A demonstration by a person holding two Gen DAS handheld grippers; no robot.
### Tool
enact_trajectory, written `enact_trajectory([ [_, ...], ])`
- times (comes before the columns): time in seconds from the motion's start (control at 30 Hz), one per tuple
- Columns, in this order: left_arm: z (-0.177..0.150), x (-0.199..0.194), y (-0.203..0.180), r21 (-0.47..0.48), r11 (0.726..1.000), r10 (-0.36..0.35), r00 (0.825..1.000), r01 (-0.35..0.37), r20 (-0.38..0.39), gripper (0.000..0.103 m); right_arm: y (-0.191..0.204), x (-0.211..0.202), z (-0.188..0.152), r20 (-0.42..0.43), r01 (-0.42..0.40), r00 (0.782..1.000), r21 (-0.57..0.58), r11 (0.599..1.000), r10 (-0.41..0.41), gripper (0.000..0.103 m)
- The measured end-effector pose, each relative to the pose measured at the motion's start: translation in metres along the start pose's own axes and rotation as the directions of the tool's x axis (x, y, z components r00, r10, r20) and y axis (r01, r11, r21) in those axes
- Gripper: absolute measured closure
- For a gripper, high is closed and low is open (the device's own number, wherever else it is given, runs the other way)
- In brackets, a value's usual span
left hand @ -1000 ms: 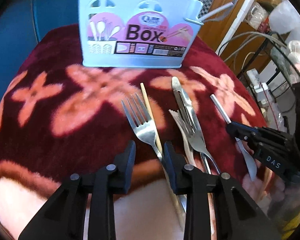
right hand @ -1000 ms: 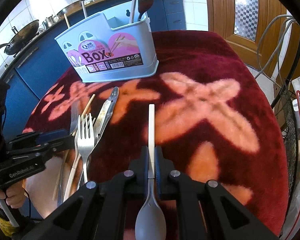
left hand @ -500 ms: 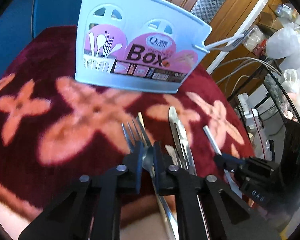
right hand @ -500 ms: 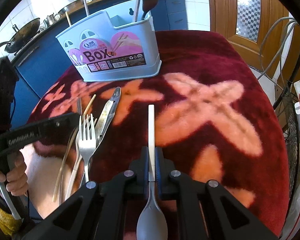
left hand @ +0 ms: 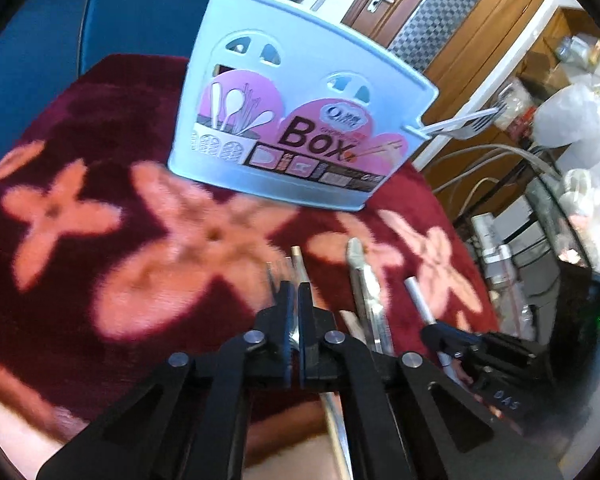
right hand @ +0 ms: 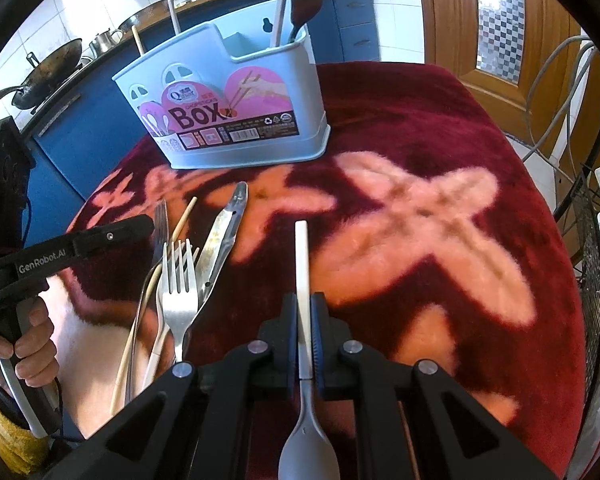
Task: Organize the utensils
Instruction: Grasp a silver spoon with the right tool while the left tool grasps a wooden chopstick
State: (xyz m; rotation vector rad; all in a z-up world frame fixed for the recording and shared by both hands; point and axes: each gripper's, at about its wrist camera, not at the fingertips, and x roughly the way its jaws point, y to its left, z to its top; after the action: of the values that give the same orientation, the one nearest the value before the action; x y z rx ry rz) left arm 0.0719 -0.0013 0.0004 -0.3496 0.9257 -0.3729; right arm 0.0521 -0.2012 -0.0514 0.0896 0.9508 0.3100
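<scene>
A light blue utensil box (left hand: 300, 120) (right hand: 236, 112) stands upright at the far side of the red flowered cloth, with a fork and other handles in it. My left gripper (left hand: 294, 294) is shut on a metal fork (right hand: 161, 220), whose tines poke out past the fingers. My right gripper (right hand: 302, 304) is shut on the white handle of a grey spoon (right hand: 302, 264), its bowl toward the camera. On the cloth lie another fork (right hand: 179, 280), metal tongs (right hand: 224, 236) and a wooden chopstick (right hand: 184, 216).
The red cloth (right hand: 420, 208) covers a rounded surface that drops off at the near and right edges. Blue cabinets (right hand: 60, 148) with pans stand behind the box. A wooden door (right hand: 496, 40), cables and a wire rack (right hand: 592, 280) are on the right.
My left gripper moved forward over the fork, closed on it and lifted it toward the box. My right gripper kept its hold on the spoon and barely moved.
</scene>
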Motion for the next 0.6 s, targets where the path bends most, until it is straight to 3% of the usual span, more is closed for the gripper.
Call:
enact_trajectory([
  [0.03,-0.001,0.000,-0.002,0.010,1.000,-0.002,1.000,0.002,0.001,0.088,-0.001,-0.001,0.000,-0.001,-0.002,1.000,0.002,1.000,0.002,0.093],
  [0.07,-0.001,0.000,-0.004,0.019,1.000,0.006,1.000,-0.006,0.003,0.071,-0.001,-0.001,-0.001,-0.002,-0.004,1.000,0.003,1.000,0.004,0.093],
  [0.1,-0.002,0.001,-0.006,0.035,0.999,0.028,1.000,-0.028,0.010,0.066,-0.001,-0.001,-0.001,-0.001,-0.005,1.000,0.003,1.000,0.005,0.093],
  [0.17,-0.002,0.008,-0.011,0.070,0.994,0.078,0.997,-0.078,0.008,0.066,-0.001,-0.002,-0.001,-0.001,-0.005,1.000,0.000,1.000,0.005,0.093],
  [0.27,-0.002,0.022,-0.010,0.068,0.993,0.095,0.995,-0.093,-0.025,0.066,0.000,-0.001,-0.002,-0.003,-0.004,1.000,-0.005,1.000,0.004,0.093],
  [0.3,-0.001,0.024,-0.009,0.065,0.993,0.101,0.995,-0.099,-0.018,0.068,0.000,0.000,-0.001,-0.003,-0.005,1.000,-0.005,1.000,0.005,0.093],
  [0.33,-0.001,0.024,-0.009,0.069,0.992,0.107,0.994,-0.106,-0.011,0.076,0.000,0.000,-0.002,-0.003,-0.006,1.000,-0.004,1.000,0.006,0.093],
  [0.47,-0.001,0.019,-0.010,0.072,0.994,0.083,0.997,-0.083,0.003,0.084,-0.001,0.001,-0.002,0.000,-0.010,1.000,-0.003,1.000,0.010,0.093],
  [0.53,-0.001,0.011,-0.010,0.080,0.989,0.122,0.992,-0.124,0.037,0.092,-0.001,0.001,-0.001,0.004,-0.012,1.000,-0.004,1.000,0.012,0.093],
  [0.57,-0.001,0.009,-0.009,0.085,0.986,0.141,0.989,-0.145,0.051,0.103,0.000,0.000,-0.001,0.006,-0.012,1.000,-0.006,1.000,0.012,0.093],
  [0.6,-0.001,0.004,-0.008,0.089,0.983,0.158,0.985,-0.163,0.063,0.103,0.000,0.000,0.000,0.007,-0.013,1.000,-0.008,1.000,0.013,0.093],
])
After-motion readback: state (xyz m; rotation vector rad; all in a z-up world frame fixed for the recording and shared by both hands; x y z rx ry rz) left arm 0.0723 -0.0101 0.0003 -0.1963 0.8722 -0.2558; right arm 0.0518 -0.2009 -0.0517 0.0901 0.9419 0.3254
